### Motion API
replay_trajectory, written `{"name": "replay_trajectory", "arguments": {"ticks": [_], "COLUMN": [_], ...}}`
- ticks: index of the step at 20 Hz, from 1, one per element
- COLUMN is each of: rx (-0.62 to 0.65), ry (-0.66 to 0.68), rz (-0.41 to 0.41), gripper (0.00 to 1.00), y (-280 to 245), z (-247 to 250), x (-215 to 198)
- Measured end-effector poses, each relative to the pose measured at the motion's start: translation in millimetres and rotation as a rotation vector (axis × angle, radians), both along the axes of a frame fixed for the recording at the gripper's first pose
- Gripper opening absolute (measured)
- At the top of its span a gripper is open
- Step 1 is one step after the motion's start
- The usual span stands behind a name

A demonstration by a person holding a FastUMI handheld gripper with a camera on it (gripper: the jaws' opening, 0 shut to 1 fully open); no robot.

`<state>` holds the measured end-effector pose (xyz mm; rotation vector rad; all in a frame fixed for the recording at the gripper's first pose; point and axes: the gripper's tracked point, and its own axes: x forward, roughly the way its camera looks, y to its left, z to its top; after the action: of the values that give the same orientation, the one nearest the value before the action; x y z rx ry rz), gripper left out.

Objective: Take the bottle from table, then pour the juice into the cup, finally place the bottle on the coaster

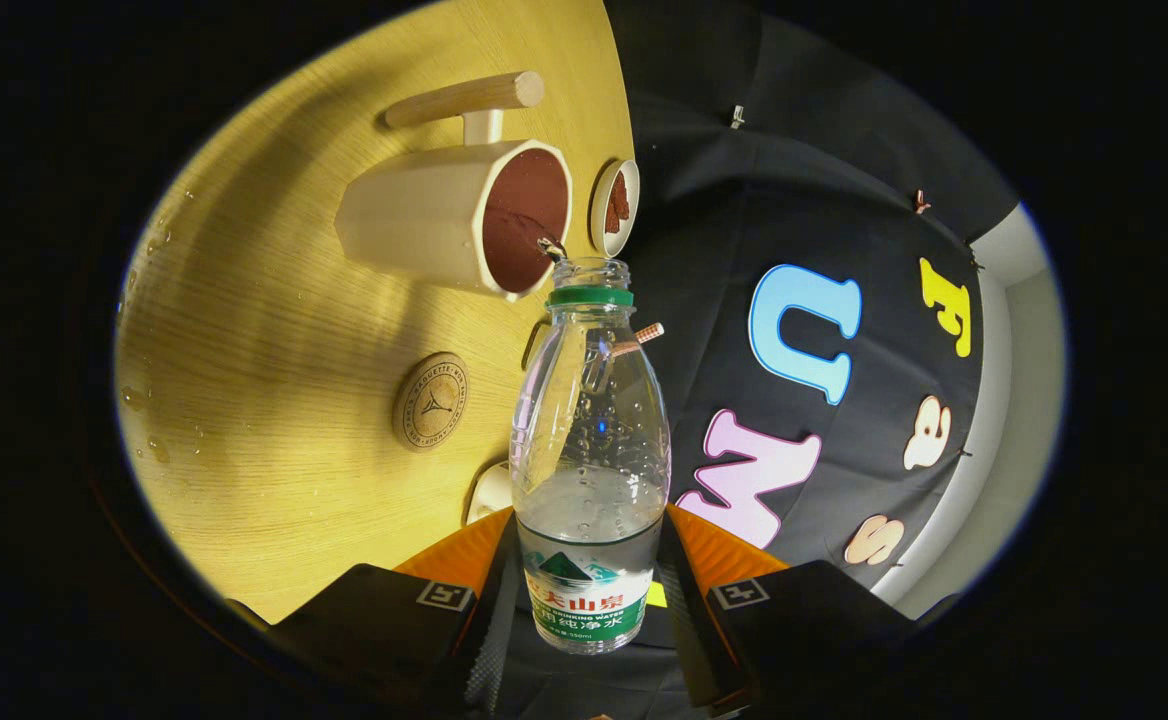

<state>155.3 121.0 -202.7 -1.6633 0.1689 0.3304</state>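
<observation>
- We see the gripper [589, 600] closed on the clear plastic water bottle [590, 450]; both fingers press against its labelled lower body, one on each side.
- The bottle is uncapped, with a green ring below its open mouth. It is about one third full of clear liquid; droplets and bubbles cling to the inner wall above the liquid line.
- The view is rolled, so the wooden table [274, 330] stands like a wall beside the bottle; the bottle is tilted over relative to the table top.
- The bottle mouth sits just at the rim of the beige cup [424, 225]. A thin stream of liquid passes from the mouth into the cup.
- The cup has faceted sides, a dark reddish-brown interior and a wooden bar handle [464, 98] on a short stem.
- A round wooden coaster [431, 401] with an engraved mark lies on the table, near the bottle's shoulder and apart from the cup.
- A small shallow white dish [614, 208] with a reddish-brown inside sits just beyond the cup, near the table edge.
- Water drops [144, 400] lie scattered on the table, well away from the cup.
- A white object [491, 492] shows partly behind the bottle; we cannot tell what it is.
</observation>
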Motion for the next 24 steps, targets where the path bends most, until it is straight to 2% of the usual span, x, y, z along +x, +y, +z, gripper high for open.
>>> {"name": "replay_trajectory", "arguments": {"ticks": [14,24], "rx": [-0.073,-0.156], "ry": [-0.019,-0.038], "rz": [0.034,0.108], "gripper": [0.71,0.71], "y": [0.5,12.0], "z": [16.4,26.2], "x": [8.1,13.9]}}
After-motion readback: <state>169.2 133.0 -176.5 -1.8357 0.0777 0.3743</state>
